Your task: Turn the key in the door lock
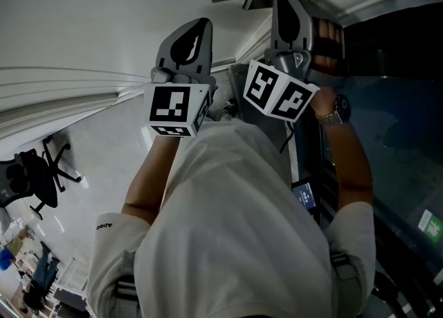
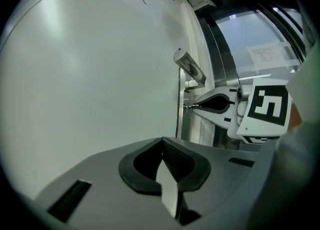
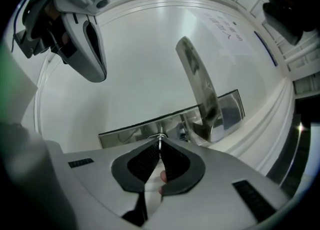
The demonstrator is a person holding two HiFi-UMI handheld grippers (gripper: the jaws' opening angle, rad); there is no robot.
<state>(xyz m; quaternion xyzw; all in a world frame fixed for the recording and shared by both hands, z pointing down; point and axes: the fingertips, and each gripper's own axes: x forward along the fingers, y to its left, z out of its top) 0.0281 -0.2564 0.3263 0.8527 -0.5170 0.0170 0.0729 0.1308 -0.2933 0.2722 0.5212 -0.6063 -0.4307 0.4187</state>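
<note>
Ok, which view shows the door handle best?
The right gripper view: the door handle shows whole, lever rising from its steel plate. The left gripper view shows it small and side-on; the head view shows it dim at the top edge.

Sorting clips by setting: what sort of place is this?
Probably an office: a white door with a lever handle, a glass partition beside it, and an office chair nearby.
</note>
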